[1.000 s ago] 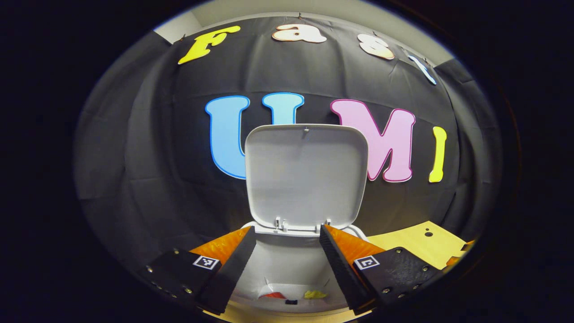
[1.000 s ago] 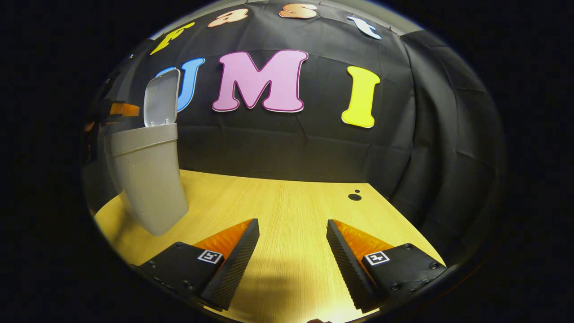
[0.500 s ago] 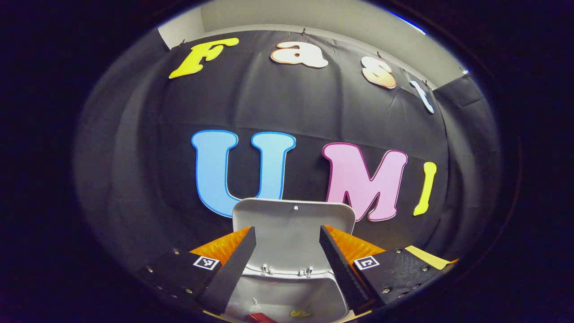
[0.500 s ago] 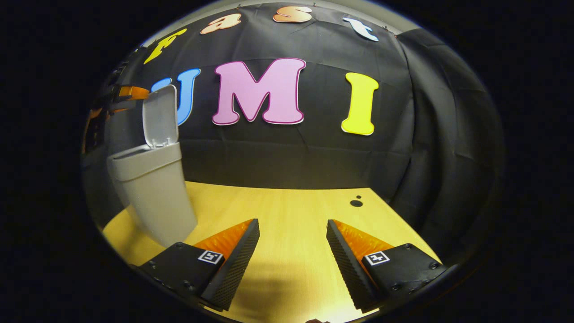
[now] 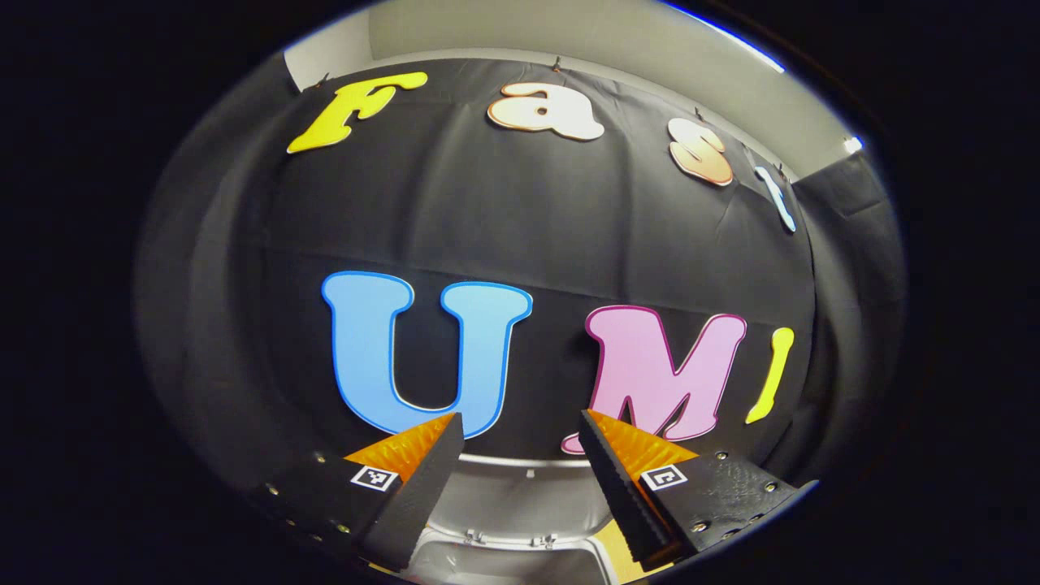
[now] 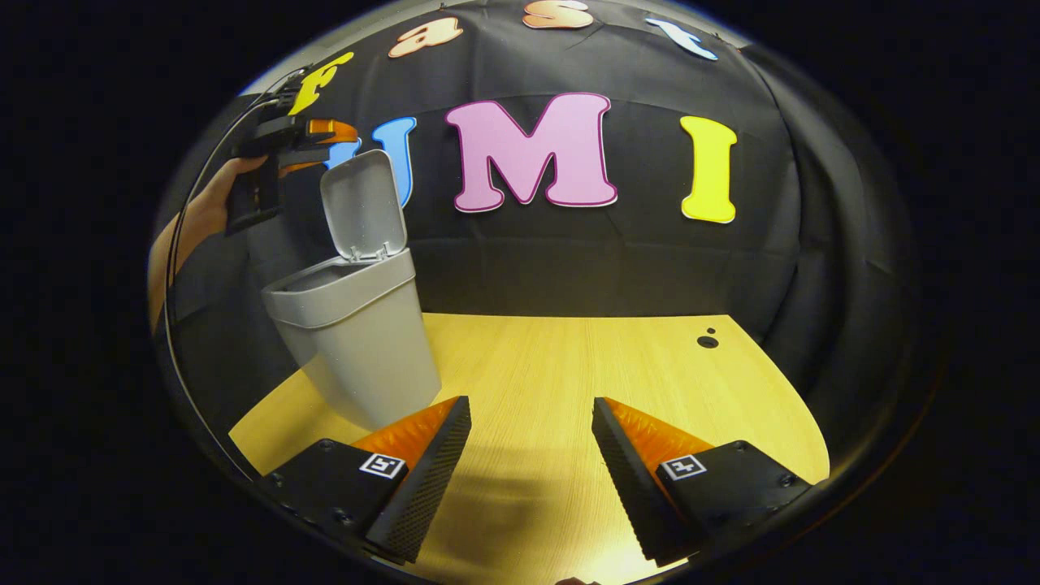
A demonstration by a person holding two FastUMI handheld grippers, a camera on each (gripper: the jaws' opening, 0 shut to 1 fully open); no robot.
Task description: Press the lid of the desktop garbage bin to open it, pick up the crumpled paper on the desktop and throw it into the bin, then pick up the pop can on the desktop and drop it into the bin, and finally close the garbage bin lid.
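Upright grey plastic lid (image 6: 363, 203) of the grey bin (image 6: 357, 341) — below my left gripper (image 5: 520, 471), fingers wide apart, empty; right gripper (image 6: 528, 455) likewise, farther off.

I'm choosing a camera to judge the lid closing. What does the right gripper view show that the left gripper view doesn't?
Right gripper view: the whole grey plastic bin, the yellow wooden desktop, and the left hand-held gripper with the person's hand above the bin. Left gripper view: a strip of pale wall above the cloth. Both: the raised grey lid and open fingers.
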